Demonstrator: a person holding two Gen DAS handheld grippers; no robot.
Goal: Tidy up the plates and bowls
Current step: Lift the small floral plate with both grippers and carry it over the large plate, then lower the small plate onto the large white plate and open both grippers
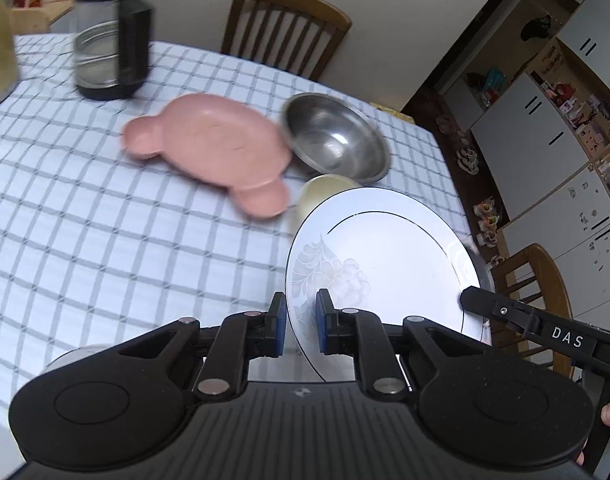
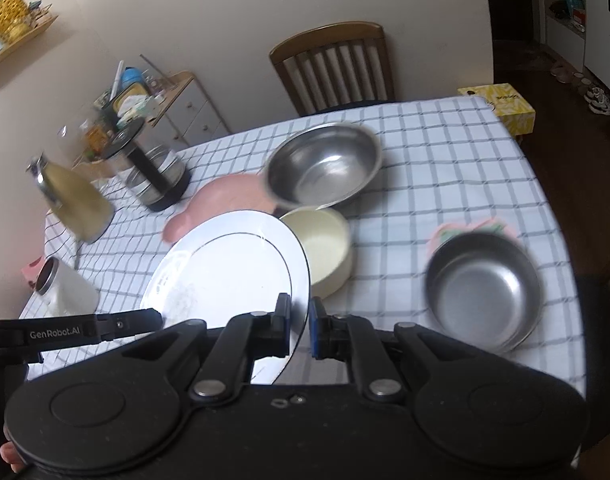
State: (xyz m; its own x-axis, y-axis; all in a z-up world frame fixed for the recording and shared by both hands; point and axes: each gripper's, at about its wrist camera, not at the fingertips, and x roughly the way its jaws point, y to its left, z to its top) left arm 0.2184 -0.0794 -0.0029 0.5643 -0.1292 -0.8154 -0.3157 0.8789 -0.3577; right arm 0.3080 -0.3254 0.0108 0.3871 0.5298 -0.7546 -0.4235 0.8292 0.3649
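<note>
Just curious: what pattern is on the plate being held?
White plate, thin dark ring, faint leaf-and-grape print; clearest in the left wrist view.

A home dining room: checked tabletop [image 1: 105, 220], wooden chair [image 1: 285, 24] behind it, white cupboards [image 1: 545, 120] beside.

A white plate [image 1: 385, 256] carries a thin dark ring and a faint grey leaf-and-grape motif near its lower left edge; the same plate [image 2: 233, 268] shows white with that dark ring in the right wrist view. The tablecloth [image 1: 105, 220] is white, crossed by a grey-blue check. Above centre lies a pink plate with round ears [image 1: 209, 152], and right of it a silvery steel bowl [image 1: 337, 136]. A pale cream bowl [image 2: 325, 248] sits mid-frame, a second steel bowl [image 2: 485, 292] at right. The grippers' pads [image 1: 323, 320] are blue on black bodies. A yellow patterned box [image 2: 501, 106] shows upper right; the chair [image 1: 285, 28] is brown wood.
</note>
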